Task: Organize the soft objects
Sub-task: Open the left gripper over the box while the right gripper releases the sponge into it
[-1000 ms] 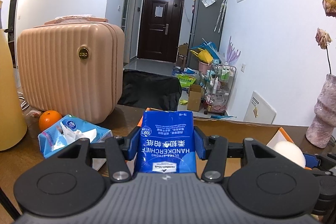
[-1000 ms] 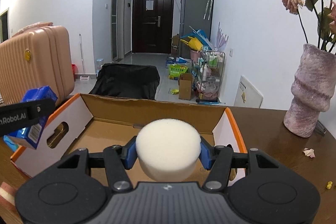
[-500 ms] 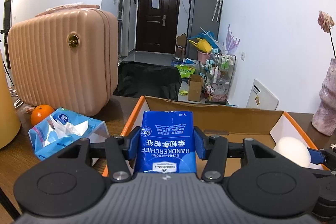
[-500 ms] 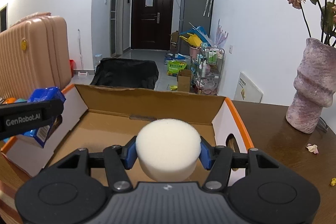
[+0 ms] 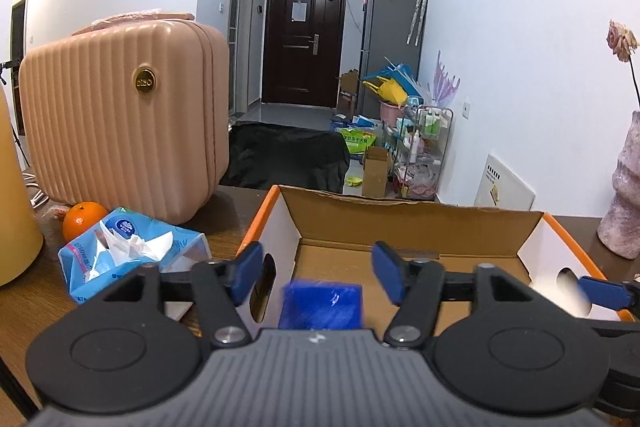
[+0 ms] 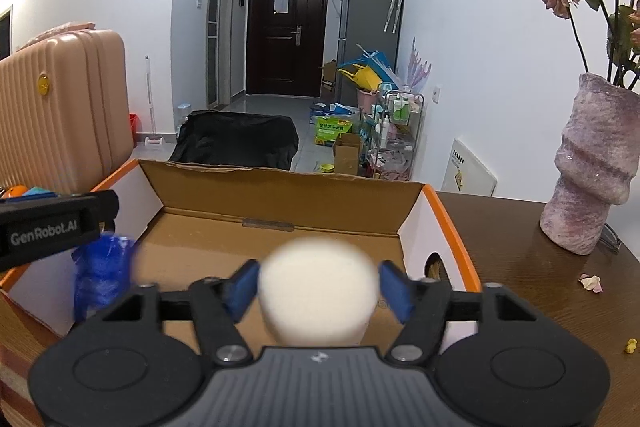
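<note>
From my feeds, the biggest thing on the dark wooden table (image 6: 532,291) is the ribbed pink suitcase (image 5: 120,123), standing upright toward the left edge. Next comes the open cardboard box (image 5: 408,223) with orange-trimmed white walls, sitting in the middle of the table with both of my grippers over it. Toward the right edge stands the mottled pink vase (image 6: 592,167) holding dried roses, well apart from the box. Just left of the box lies a soft pack of facial tissues (image 5: 128,259), opened at the top, with an orange (image 5: 82,219) touching its far side, near the suitcase foot. My left gripper (image 5: 318,273) has its fingers spread apart and grips nothing; the blue handkerchief pack (image 5: 320,305) shows blurred below and between them, free of both pads, inside the box near its left wall. My right gripper (image 6: 318,285) is also parted: the white round sponge (image 6: 318,297) sits blurred between the fingers, with a sliver of gap on each side, over the box floor. I cannot tell whether either item is resting on the bottom. A few fallen petals (image 6: 591,283) lie on the table near the vase base.
</note>
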`<state>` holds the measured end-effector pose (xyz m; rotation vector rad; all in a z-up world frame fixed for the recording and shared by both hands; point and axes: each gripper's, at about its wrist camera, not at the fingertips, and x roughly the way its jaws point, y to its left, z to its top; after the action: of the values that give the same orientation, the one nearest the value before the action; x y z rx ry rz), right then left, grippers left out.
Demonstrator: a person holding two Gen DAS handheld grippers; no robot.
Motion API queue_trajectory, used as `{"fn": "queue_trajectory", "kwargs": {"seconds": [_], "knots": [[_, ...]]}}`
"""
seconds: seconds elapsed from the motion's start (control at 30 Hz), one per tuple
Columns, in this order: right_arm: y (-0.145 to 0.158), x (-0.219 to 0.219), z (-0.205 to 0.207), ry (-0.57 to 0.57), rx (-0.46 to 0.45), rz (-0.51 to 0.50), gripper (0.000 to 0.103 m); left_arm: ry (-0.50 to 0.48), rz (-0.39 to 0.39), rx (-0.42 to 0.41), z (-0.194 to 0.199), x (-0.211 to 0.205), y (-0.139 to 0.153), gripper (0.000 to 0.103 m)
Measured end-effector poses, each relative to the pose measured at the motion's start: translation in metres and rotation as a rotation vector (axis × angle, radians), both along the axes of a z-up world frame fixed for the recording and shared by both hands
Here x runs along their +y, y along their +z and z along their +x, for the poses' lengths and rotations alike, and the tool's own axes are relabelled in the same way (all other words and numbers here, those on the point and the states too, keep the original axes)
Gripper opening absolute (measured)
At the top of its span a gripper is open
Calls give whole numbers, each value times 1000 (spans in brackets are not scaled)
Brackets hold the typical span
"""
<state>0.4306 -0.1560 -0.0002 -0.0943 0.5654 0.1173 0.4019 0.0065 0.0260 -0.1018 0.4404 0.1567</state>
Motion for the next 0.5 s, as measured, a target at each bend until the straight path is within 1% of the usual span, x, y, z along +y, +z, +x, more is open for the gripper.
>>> {"fn": "queue_trajectory", "kwargs": {"seconds": [0.03, 0.07, 0.1, 0.13, 0.17, 0.2, 0.27, 0.33, 0.5], "knots": [[1, 0, -1, -4, -4, -1, 81, 5, 3, -4, 0, 0, 0, 72], [1, -1, -1, -8, -8, -1, 84, 10, 4, -7, -1, 1, 0, 76], [2, -1, -1, -11, -12, -1, 88, 15, 2, -9, -2, 2, 1, 79], [3, -2, -2, -17, -16, 1, 93, 18, -1, -10, -2, 3, 1, 86], [3, -3, -2, -22, -18, 4, 96, 23, -4, -13, -2, 4, 1, 96], [4, -4, -2, -28, -19, 6, 99, 32, -8, -19, -3, 4, 2, 102], [4, -5, -2, -34, -17, 11, 101, 55, -18, -37, -6, 6, 4, 103], [6, -6, -5, -37, -18, 14, 103, 66, -29, -36, -6, 9, 4, 103], [9, -5, -9, -37, -24, 17, 103, 73, -39, -29, -6, 12, 5, 103]]}}
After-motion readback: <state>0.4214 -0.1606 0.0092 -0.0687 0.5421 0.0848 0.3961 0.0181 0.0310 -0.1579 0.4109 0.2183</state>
